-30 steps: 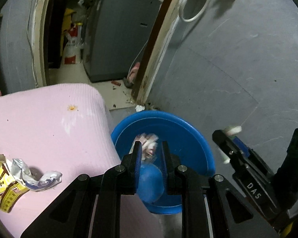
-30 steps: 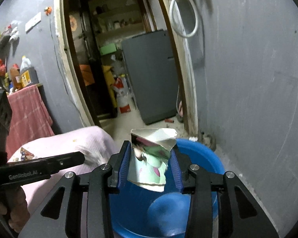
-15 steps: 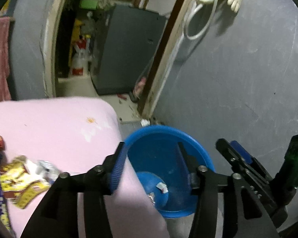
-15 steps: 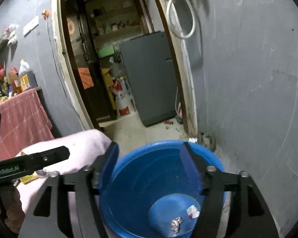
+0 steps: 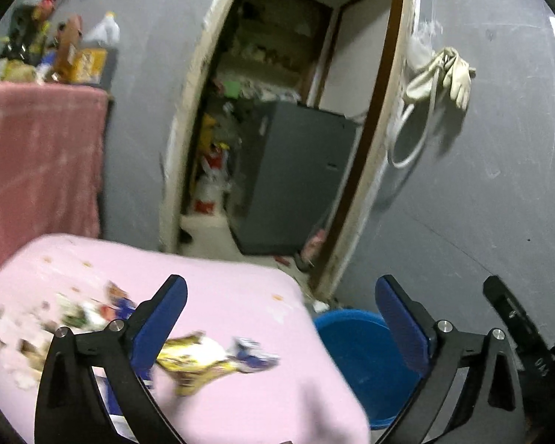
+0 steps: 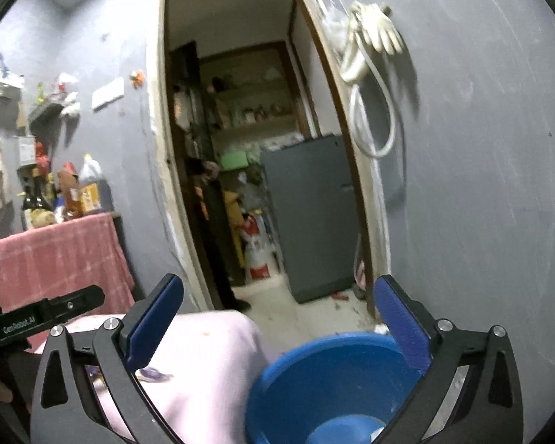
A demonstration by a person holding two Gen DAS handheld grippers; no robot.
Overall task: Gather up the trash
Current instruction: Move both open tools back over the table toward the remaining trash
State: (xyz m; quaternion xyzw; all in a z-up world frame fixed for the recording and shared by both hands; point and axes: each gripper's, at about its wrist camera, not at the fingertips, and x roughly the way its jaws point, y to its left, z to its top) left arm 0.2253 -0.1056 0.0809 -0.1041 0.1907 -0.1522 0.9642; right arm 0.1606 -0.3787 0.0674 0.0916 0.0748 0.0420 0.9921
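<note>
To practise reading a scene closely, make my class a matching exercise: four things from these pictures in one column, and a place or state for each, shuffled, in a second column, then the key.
1. yellow wrapper
2. blue basin
3. white glove
4. left gripper

A. hanging on the grey wall
B. open, holding nothing
C. lying on the pink cloth
D. on the floor beside the pink cloth

Pairs: 1-C, 2-D, 3-A, 4-B

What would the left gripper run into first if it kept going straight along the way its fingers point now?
Probably the pink-covered surface: the open left gripper aims over its far right edge, beyond the yellow wrapper. The blue tub sits off to the right. The frame is blurred, so depth is uncertain.
</note>
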